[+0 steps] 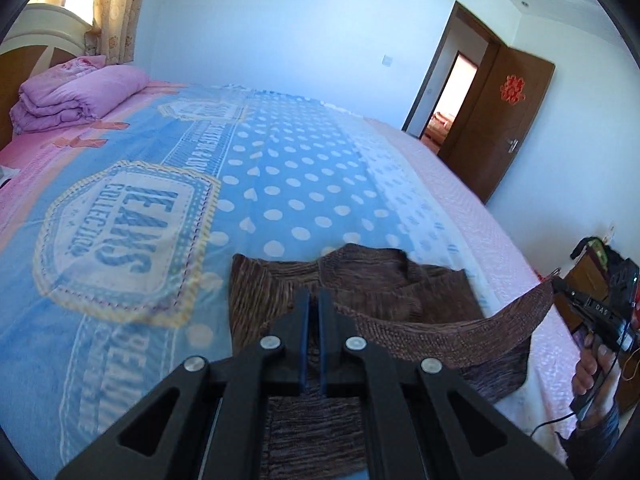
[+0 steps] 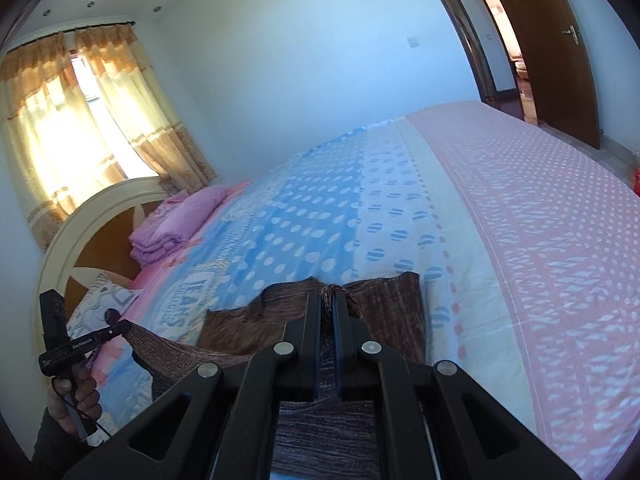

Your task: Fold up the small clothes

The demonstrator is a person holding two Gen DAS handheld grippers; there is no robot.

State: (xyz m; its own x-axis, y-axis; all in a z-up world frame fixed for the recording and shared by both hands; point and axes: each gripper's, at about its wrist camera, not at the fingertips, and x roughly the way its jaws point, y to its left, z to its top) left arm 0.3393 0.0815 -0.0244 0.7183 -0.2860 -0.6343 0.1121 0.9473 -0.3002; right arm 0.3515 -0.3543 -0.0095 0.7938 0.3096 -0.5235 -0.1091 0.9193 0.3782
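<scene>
Bed | one brown garment | two hand-held grippers: left, right, each clamping it

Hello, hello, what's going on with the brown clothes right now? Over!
Left gripper and right gripper both shut on brown knit garment. One edge lifted, rest on bed. Nothing in the way.

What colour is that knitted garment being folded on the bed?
Brown, streaked darker, best seen in the left wrist view: garment.

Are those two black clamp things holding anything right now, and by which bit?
Yes. Both hold the brown knitted garment on the bed: the left gripper and the right gripper each pinch its near edge, one at each end, lifting it into a fold.
</scene>
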